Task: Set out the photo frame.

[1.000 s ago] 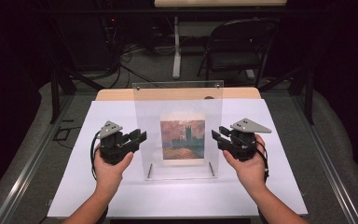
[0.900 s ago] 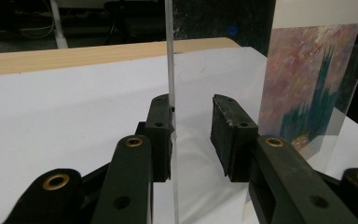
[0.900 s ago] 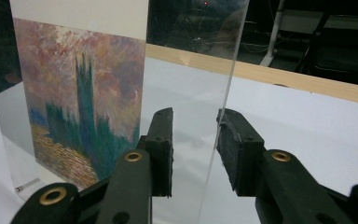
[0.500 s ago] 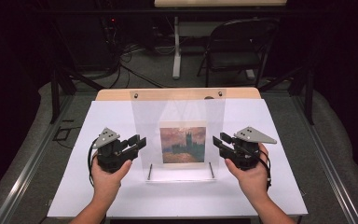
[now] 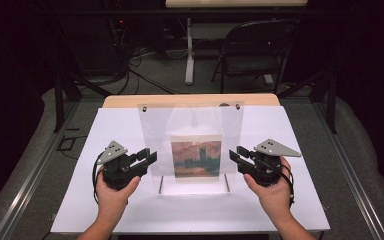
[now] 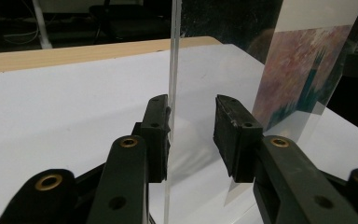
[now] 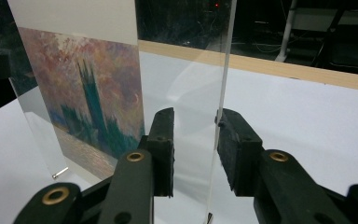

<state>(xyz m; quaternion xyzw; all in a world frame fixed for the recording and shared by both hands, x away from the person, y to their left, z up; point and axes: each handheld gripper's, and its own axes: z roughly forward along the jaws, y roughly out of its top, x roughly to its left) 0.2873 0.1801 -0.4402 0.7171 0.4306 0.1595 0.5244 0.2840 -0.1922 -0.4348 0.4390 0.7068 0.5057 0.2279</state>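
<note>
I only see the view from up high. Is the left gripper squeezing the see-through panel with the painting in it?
Observer: No. In the left gripper view the clear panel stands edge-on between the jaws of the left gripper, against one pad with a gap to the other. The jaws have just been opening.
Operator: And the right one?
Observer: The right gripper has the panel's other edge between its jaws, close by one pad, with a gap to the other.
Operator: What's in the painting?
Observer: Seen close in the right gripper view, the painting has dark green towers under a pinkish sky.
</note>
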